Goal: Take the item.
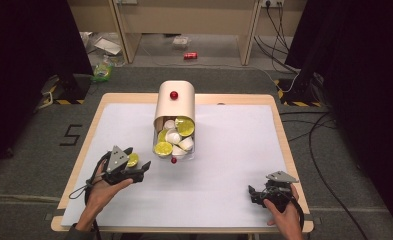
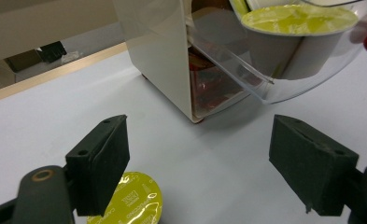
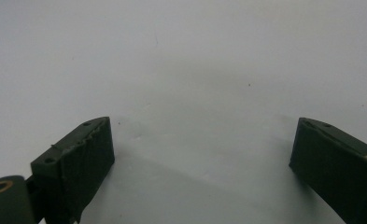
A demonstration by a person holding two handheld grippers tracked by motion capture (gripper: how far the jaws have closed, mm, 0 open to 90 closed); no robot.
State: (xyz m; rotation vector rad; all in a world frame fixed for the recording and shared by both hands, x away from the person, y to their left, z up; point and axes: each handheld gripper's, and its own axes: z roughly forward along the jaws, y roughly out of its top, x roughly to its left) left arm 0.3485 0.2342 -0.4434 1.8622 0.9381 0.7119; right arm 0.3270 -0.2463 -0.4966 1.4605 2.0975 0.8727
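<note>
- Partly, the yellow-lidded capsule (image 2: 127,200) on the white table cover (image 1: 234,150) is cut off by the left gripper view's lower edge and tucked behind that gripper's left jaw; in the high view the grey plate covers most of it
- The capsules (image 1: 175,136) in the clear open drawer (image 2: 284,88) of the cream dispenser (image 1: 175,102) overlap, so their count cannot be told
- The left gripper (image 2: 197,158) has its jaws spread wide and grips nothing, hovering over the loose capsule, near the dispenser's front
- The right gripper (image 3: 202,158) is likewise wide open and empty, above bare cover well apart from the dispenser
</note>
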